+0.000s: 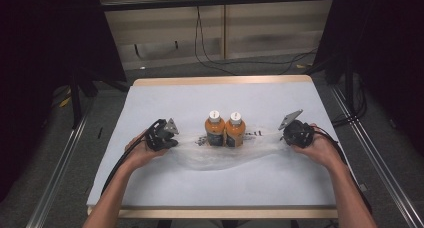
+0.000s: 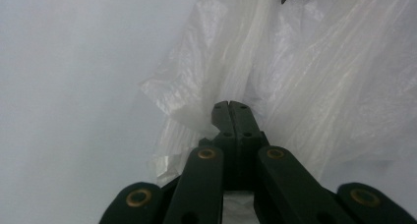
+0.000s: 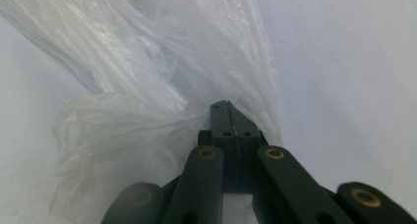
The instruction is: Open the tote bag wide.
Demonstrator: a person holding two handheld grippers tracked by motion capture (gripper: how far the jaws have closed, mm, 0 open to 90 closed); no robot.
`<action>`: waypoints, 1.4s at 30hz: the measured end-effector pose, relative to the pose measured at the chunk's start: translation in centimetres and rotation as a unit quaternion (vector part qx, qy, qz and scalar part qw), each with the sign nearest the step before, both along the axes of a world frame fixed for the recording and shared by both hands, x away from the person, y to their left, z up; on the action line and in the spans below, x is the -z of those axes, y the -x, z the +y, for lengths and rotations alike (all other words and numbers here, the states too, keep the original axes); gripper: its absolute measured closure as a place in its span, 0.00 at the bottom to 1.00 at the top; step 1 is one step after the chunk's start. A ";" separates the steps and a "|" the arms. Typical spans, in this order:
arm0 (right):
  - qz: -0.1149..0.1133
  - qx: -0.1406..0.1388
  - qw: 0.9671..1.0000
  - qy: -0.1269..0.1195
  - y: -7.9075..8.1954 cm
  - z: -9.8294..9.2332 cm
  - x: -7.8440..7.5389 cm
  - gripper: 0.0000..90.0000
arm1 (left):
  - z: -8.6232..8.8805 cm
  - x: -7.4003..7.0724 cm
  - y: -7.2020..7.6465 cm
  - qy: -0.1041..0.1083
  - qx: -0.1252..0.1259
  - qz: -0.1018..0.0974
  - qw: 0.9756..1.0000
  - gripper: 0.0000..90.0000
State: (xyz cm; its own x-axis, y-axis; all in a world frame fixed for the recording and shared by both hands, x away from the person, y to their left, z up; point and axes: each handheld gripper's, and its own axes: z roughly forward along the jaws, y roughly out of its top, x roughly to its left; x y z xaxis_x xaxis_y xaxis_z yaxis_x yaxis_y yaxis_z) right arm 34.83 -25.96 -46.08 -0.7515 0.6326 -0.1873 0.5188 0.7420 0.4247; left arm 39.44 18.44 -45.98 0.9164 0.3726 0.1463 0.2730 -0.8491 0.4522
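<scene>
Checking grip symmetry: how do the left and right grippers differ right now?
The left gripper sits close to the two orange bottles; the right gripper sits farther from them. The left's grey plate lies low and small in the high view; the right's tilts up higher. Shared: both have jaws shut on an end of the plastic bag, stretched between them on the table.

Two orange bottles (image 1: 225, 130) with white caps, a clear whitish plastic bag (image 1: 220, 155) with black print, black tongs (image 2: 229, 106)

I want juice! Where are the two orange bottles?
In the high view, the two orange bottles stand side by side mid-table on the clear plastic bag, between the left gripper and right gripper.
</scene>
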 end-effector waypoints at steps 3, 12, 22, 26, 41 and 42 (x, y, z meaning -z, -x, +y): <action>0.002 -0.001 1.000 0.003 0.0 0.1 0.0 1.00 | 0.4 0.0 -0.1 0.006 -0.006 0.001 1.000 1.00; -0.004 0.002 1.000 -0.003 0.0 0.2 0.0 1.00 | 1.5 0.2 -0.1 0.066 -0.014 0.029 0.997 1.00; -0.022 0.002 0.995 -0.093 0.6 -0.2 -1.8 1.00 | 2.0 -1.5 0.8 0.147 -0.015 0.022 0.989 0.99; -0.026 0.000 0.992 -0.123 0.8 -0.3 -2.3 1.00 | 1.8 -1.9 1.2 0.171 -0.012 0.020 0.985 0.99; -0.052 -0.014 0.976 -0.212 1.4 0.4 -4.6 1.00 | 0.7 -3.2 2.7 0.233 0.010 0.025 0.972 0.99; -0.053 -0.014 0.974 -0.221 1.4 0.5 -4.7 1.00 | 0.4 -3.3 2.9 0.246 0.011 0.026 0.969 0.99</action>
State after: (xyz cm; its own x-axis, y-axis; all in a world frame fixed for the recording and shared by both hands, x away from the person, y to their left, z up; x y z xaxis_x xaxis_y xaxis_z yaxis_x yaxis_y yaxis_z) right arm 33.41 -25.44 -41.37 -0.7609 0.6485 0.0202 0.4364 0.4885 0.7556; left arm 36.50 18.82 -42.66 0.9261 0.3662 -0.0906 0.2905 -0.5392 0.7905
